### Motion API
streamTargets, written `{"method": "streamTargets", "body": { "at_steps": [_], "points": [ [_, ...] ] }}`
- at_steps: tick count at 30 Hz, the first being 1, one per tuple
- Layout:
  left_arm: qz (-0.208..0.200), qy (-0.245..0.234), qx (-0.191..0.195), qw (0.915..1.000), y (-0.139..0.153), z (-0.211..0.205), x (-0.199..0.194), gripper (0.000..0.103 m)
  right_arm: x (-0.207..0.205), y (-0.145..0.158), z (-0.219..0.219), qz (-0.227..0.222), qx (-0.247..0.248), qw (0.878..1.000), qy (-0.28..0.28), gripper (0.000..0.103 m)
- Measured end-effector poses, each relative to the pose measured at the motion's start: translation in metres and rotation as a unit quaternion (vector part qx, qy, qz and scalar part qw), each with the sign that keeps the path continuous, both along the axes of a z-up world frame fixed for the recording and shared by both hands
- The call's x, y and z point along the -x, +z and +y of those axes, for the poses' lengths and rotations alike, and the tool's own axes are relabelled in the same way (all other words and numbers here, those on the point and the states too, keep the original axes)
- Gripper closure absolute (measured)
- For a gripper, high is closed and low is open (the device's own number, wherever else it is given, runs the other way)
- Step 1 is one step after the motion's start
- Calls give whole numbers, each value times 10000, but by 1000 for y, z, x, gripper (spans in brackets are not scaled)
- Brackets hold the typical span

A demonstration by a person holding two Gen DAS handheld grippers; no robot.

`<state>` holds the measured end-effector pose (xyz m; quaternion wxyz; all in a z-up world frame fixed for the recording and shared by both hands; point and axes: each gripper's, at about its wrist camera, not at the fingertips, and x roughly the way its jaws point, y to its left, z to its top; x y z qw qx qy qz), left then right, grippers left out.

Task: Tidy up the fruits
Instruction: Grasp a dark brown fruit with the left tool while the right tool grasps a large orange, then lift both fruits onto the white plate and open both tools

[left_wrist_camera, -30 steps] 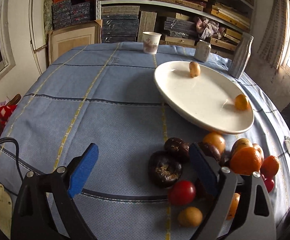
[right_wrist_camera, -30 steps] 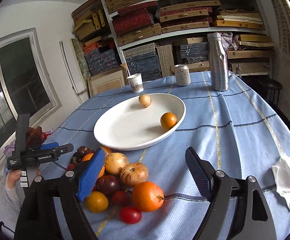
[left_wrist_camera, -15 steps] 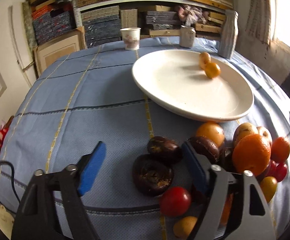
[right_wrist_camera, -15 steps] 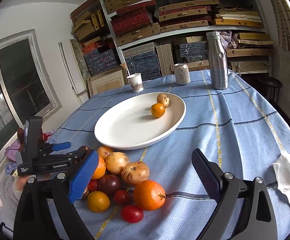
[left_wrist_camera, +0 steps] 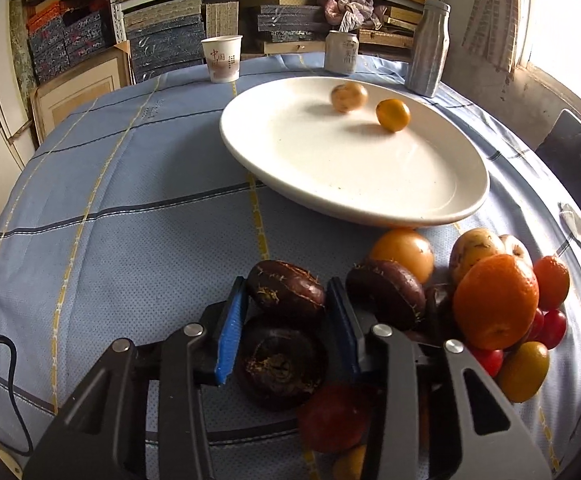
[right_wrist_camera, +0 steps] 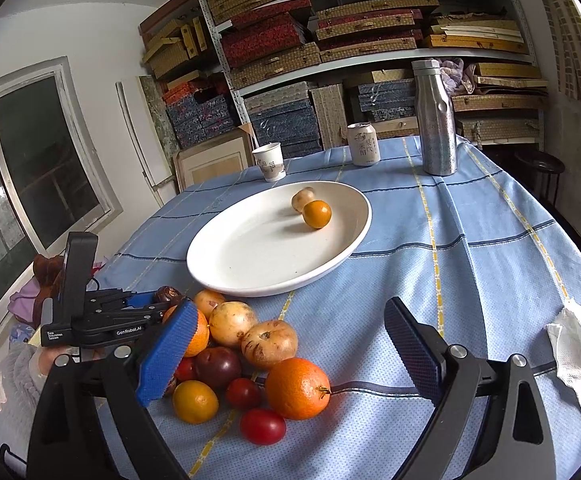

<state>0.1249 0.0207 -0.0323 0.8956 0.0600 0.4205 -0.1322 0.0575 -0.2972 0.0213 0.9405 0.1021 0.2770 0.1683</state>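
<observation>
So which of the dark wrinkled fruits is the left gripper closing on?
The left gripper brackets the dark fruit at its fingertips, left of another outside the right finger; a third lies nearer the camera.

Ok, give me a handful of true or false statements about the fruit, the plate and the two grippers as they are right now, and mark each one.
1. The white plate holds two fruits. True.
2. The left gripper is wide open with nothing between its fingers. False: its fingers have closed in around a dark wrinkled fruit.
3. The right gripper is open and holds nothing. True.
4. The large orange lies on the plate. False: it sits in the pile on the tablecloth.
5. The paper cup lies tipped over. False: it stands upright beyond the plate.
</observation>
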Motion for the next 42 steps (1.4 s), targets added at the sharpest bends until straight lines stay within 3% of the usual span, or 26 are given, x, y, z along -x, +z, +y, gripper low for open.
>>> {"method": "streamTargets", "body": {
  "at_steps": [9, 13, 17, 29, 36, 42],
  "points": [
    [-14, 253, 21, 9997, 2, 9, 2, 63, -3, -14, 6, 363, 103, 9989, 287, 9],
    [-93, 342, 56, 9994, 6, 13, 6, 63, 2, -26, 14, 538, 392, 9970, 389, 20],
    [-160, 353, 70, 9992, 9, 14, 10, 63, -2, -33, 20, 742, 521, 9947, 488, 37],
    [-187, 345, 198, 9990, 13, 16, 15, 63, -20, -56, 12, 1456, 279, 9881, 421, 59],
    [-285, 328, 319, 9985, 23, 15, 17, 63, -17, -47, 8, 1257, 9, 9909, 479, 60],
    [-458, 349, 434, 9974, 57, 2, -1, 63, -33, 1, 1, 895, -20, 9951, 410, 60]
  ]
}}
